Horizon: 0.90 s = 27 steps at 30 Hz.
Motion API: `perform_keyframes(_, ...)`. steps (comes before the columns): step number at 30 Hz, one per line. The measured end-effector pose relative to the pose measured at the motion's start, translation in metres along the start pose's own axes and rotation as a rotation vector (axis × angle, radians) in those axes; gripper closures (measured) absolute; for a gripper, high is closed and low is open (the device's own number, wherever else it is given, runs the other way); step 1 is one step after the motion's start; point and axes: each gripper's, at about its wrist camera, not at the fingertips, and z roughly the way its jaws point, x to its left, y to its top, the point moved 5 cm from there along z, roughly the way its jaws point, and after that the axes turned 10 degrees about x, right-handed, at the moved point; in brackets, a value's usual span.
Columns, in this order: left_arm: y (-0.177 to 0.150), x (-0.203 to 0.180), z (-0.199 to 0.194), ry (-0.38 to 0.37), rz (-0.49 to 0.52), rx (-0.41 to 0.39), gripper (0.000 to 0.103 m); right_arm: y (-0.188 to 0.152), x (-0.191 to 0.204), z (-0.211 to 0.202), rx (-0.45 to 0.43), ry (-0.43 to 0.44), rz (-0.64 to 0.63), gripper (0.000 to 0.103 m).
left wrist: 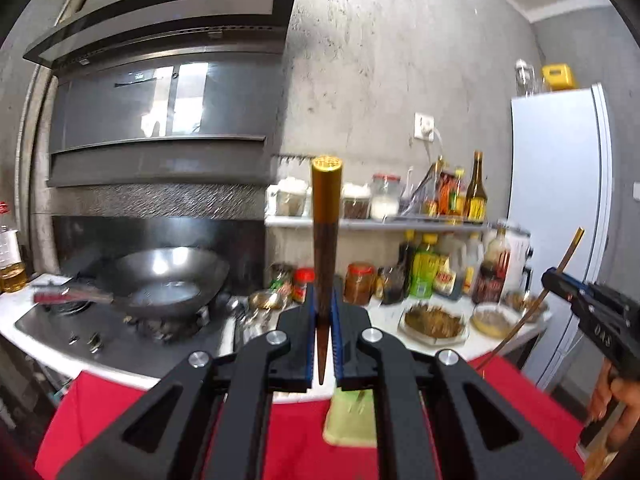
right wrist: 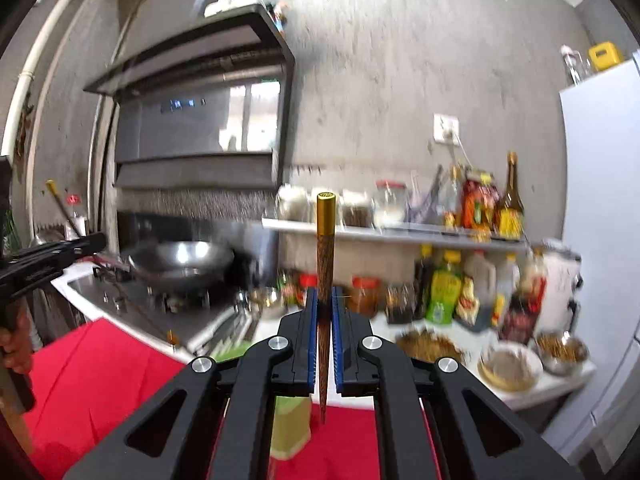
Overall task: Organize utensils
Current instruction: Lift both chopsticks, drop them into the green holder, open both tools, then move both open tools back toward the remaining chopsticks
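Left gripper [left wrist: 323, 312]: clenched on a chopstick [left wrist: 325, 236], upright between its pads. Right gripper [right wrist: 325, 312]: clenched on a second chopstick [right wrist: 325, 264], likewise upright.

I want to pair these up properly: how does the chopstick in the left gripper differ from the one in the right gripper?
The left gripper holds its chopstick with a darker brown shaft; the right gripper holds a chopstick whose shaft looks lighter and mottled. The left chopstick's pointed end stops between the jaws; the right chopstick's point reaches below them. Both stand upright, gold caps up, clamped in shut jaws.
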Motion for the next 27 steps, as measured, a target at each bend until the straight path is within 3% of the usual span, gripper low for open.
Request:
perform_keyframes(3, 0.008, -0.009, 0.03, -0.041, -0.002, 0.017, 0.097, 0.006, 0.006, 0.018, -0.001, 0.031, 0.001, 0.096)
perform_keyframes(8, -0.012, -0.022, 0.091, -0.112, -0.004, 0.113, 0.097, -0.01, 0.013, 0.057, 0.06, 0.065, 0.008, 0.096)
perform_keyframes(14, -0.04, -0.02, 0.128, -0.116, -0.003, 0.21, 0.097, -0.037, 0.014, 0.088, 0.154, 0.075, 0.024, 0.096)
perform_keyframes(18, -0.043, -0.017, 0.131, -0.116, -0.006, 0.231, 0.096, -0.039, 0.012, 0.091, 0.179, 0.079, 0.037, 0.094)
perform_keyframes(19, -0.04, -0.017, 0.129, -0.116, -0.009, 0.232, 0.096, -0.037, 0.012, 0.091, 0.182, 0.079, 0.039, 0.087)
perform_keyframes(20, -0.038, -0.017, 0.124, -0.118, -0.013, 0.224, 0.095, -0.036, 0.011, 0.089, 0.179, 0.08, 0.041, 0.074)
perform_keyframes(22, -0.03, -0.017, 0.109, -0.114, -0.014, 0.193, 0.085, -0.03, 0.01, 0.076, 0.153, 0.069, 0.039, 0.064)
perform_keyframes(24, -0.022, -0.018, 0.088, -0.096, -0.007, 0.151, 0.071, -0.024, 0.009, 0.06, 0.129, 0.061, 0.036, 0.064)
perform_keyframes(27, -0.015, -0.02, 0.059, -0.075, 0.003, 0.113, 0.069, -0.02, 0.005, 0.032, 0.101, 0.049, 0.035, 0.064)
